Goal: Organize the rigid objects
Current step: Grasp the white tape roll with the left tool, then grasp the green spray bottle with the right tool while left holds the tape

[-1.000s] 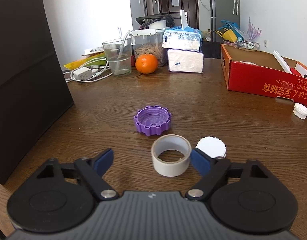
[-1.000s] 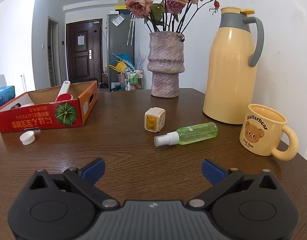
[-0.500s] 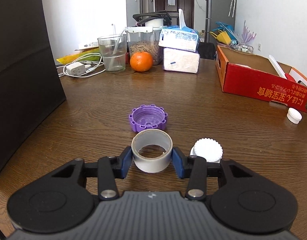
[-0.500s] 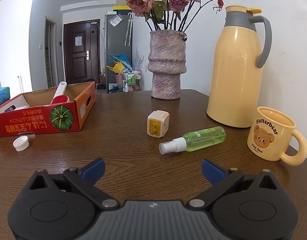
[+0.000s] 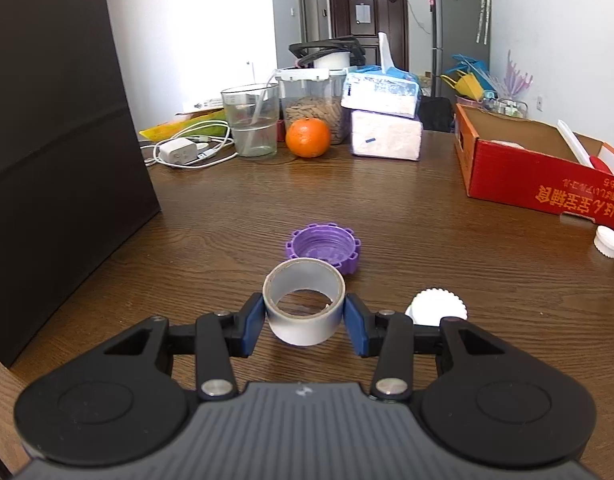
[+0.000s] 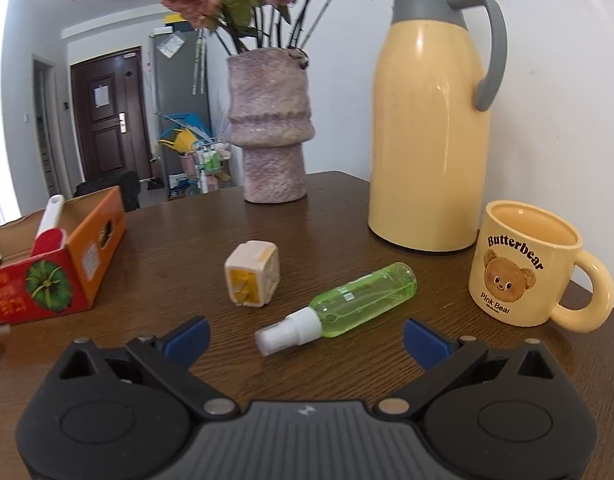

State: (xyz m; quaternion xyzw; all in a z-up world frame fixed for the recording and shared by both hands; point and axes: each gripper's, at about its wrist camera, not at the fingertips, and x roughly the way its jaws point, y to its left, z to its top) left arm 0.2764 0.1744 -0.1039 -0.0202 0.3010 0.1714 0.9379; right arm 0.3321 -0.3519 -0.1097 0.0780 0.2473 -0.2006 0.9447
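In the left wrist view my left gripper [image 5: 304, 325] is shut on a grey roll of tape [image 5: 304, 307], its blue pads pressing both sides. Just beyond the roll lies a purple ridged cap [image 5: 323, 251], and a white ridged cap [image 5: 435, 312] sits to the right of the fingers. In the right wrist view my right gripper [image 6: 306, 334] stands open just above the table, and a green spray bottle [image 6: 349, 302] lies on its side close ahead between the fingers' lines. A small cream and yellow cube [image 6: 252, 278] rests left of the bottle.
A red cardboard box [image 5: 539, 168] with items stands right of the left gripper; a small white cap [image 5: 608, 241] lies beside it. Far back are an orange [image 5: 307, 137], a glass, tissue packs and a charger. A black panel [image 5: 55, 152] stands left. A thermos [image 6: 433, 120], mug [image 6: 527, 268] and vase [image 6: 271, 128] stand behind the bottle.
My left gripper's jaws went from wide open to shut on the tape roll. My right gripper moved closer to the spray bottle and rolled slightly, staying open.
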